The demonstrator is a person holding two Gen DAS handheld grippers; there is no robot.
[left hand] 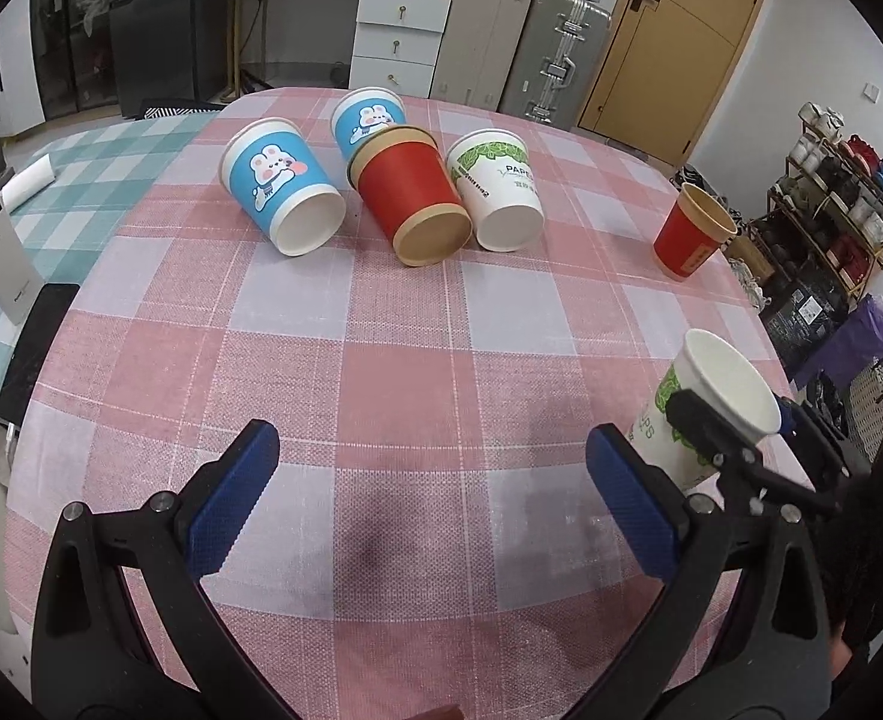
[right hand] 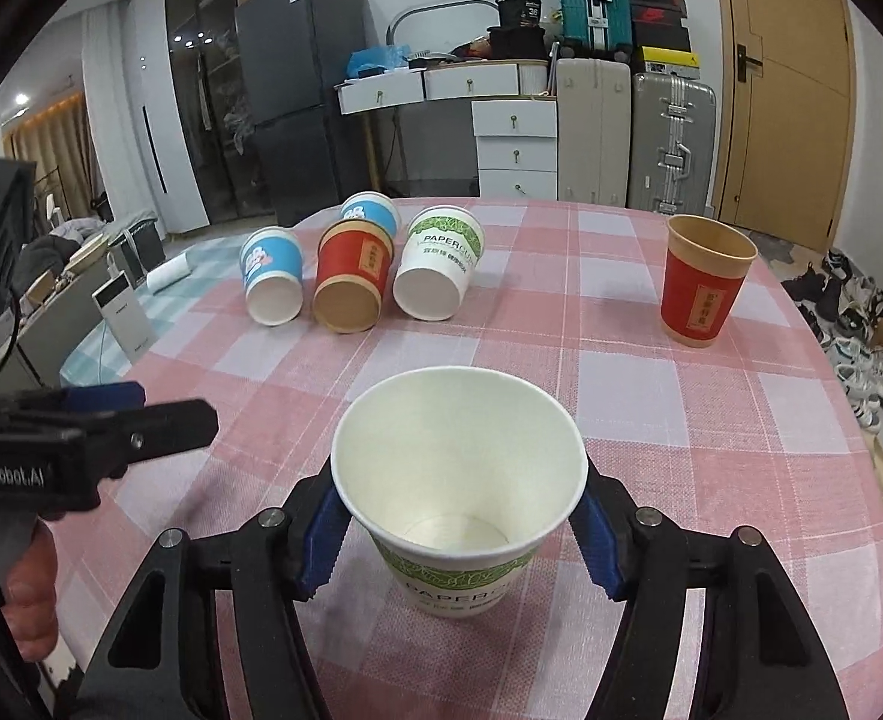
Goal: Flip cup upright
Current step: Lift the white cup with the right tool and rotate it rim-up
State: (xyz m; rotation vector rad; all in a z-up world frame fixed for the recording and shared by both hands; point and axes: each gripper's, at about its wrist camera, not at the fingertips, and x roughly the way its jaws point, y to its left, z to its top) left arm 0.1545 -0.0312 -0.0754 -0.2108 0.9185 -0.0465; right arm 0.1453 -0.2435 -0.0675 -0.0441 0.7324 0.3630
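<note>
Right gripper (right hand: 462, 540) clamps the upright white paper cup (right hand: 459, 480) at lower centre; left gripper (left hand: 432, 504) jaws apart, holding nothing.

from my remote seat, a wide stretch of bare tablecloth (left hand: 405, 360) lies open ahead of the left gripper (left hand: 432, 498), whose jaws stand spread. four tipped cups (left hand: 408, 180) crowd the far side, touching or just beside one another. an upright red cup (right hand: 705, 282) stands well apart on the right, with open cloth between.
</note>
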